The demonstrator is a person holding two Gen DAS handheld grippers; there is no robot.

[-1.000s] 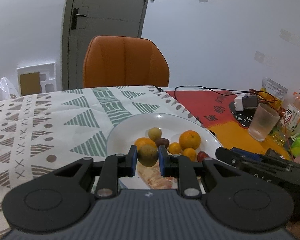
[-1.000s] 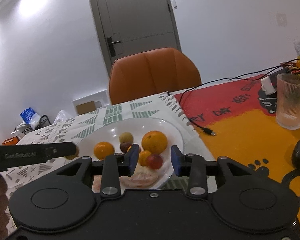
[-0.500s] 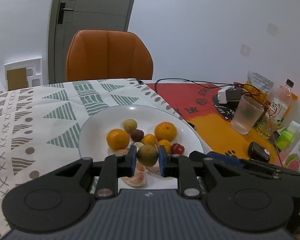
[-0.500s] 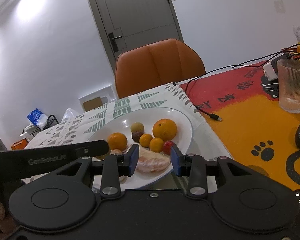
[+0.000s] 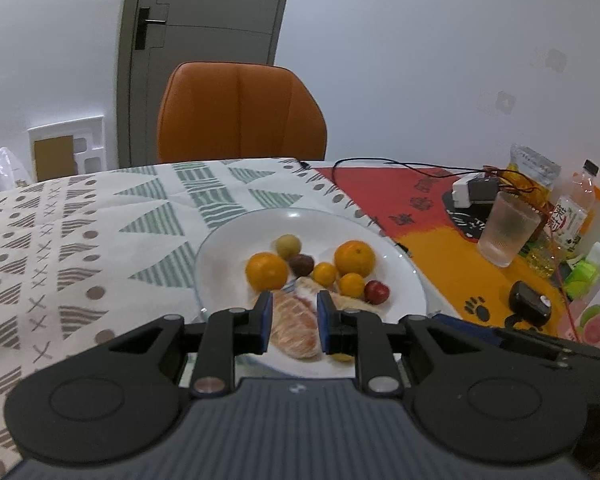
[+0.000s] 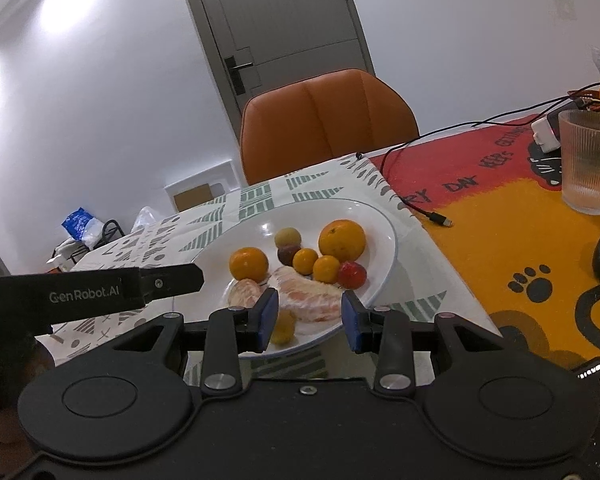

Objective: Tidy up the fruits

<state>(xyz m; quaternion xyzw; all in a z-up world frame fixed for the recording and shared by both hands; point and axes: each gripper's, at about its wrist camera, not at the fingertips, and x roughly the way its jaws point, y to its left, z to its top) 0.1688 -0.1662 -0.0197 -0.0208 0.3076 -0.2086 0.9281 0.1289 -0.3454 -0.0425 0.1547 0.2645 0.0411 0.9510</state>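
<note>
A white plate (image 5: 236,240) (image 6: 379,224) holds two oranges (image 5: 266,271) (image 6: 341,240), small yellow-orange fruits, a dark plum (image 5: 301,264), a red fruit (image 5: 376,292), peeled pomelo pieces (image 5: 294,328) (image 6: 311,300) and a small greenish-yellow fruit (image 6: 283,330) near its front rim. My left gripper (image 5: 292,326) is open and empty above the plate's front. My right gripper (image 6: 309,322) is open and empty at the plate's near edge. The left gripper's finger also shows in the right wrist view (image 6: 172,280).
An orange chair (image 5: 240,112) stands behind the table. A ribbed glass (image 5: 505,234), a charger with cables (image 5: 475,190), bottles and snack packs (image 5: 571,208) and a black device (image 5: 529,308) sit on the red-orange mat at the right.
My left gripper has opened and let go of the greenish-yellow fruit, which now lies at the plate's front rim. Both grippers have drawn back a little from the plate.
</note>
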